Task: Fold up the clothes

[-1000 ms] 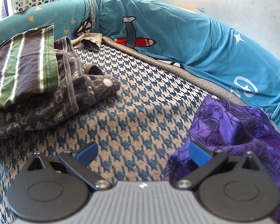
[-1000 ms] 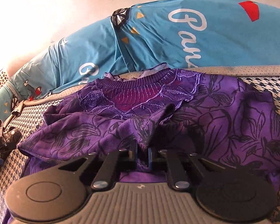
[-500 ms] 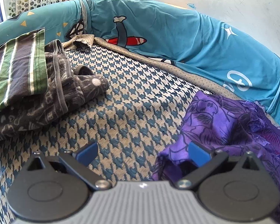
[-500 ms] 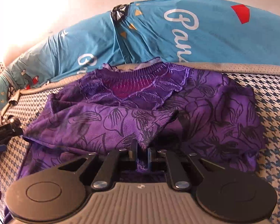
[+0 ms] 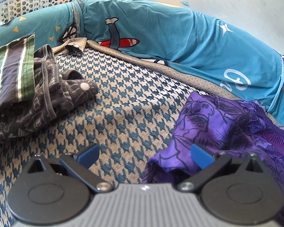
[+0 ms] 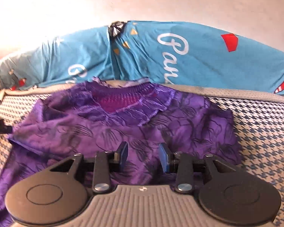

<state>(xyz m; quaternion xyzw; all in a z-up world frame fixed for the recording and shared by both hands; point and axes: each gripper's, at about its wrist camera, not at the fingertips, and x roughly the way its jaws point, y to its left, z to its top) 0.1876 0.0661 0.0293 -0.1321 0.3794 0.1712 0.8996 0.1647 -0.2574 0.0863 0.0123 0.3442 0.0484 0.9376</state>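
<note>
Purple top [image 6: 123, 132] flat on houndstooth cover [image 5: 126, 102], right gripper [image 6: 143, 154] just released it, left gripper [image 5: 144, 154] spread wide, laundry basket [image 5: 37, 0] contents unclear.

Houndstooth bed [image 5: 126, 113] with clothes on it.
I see a purple floral top [image 6: 123, 132] spread flat near the teal printed bolster [image 5: 179, 43], and well apart, a folded pile: striped green cloth [image 5: 11, 71] atop a dark patterned garment [image 5: 53, 98].

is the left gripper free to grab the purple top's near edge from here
Probably yes: the left gripper is open and empty, and the purple top edge lies beside its right finger with only bare houndstooth cover between.
</note>
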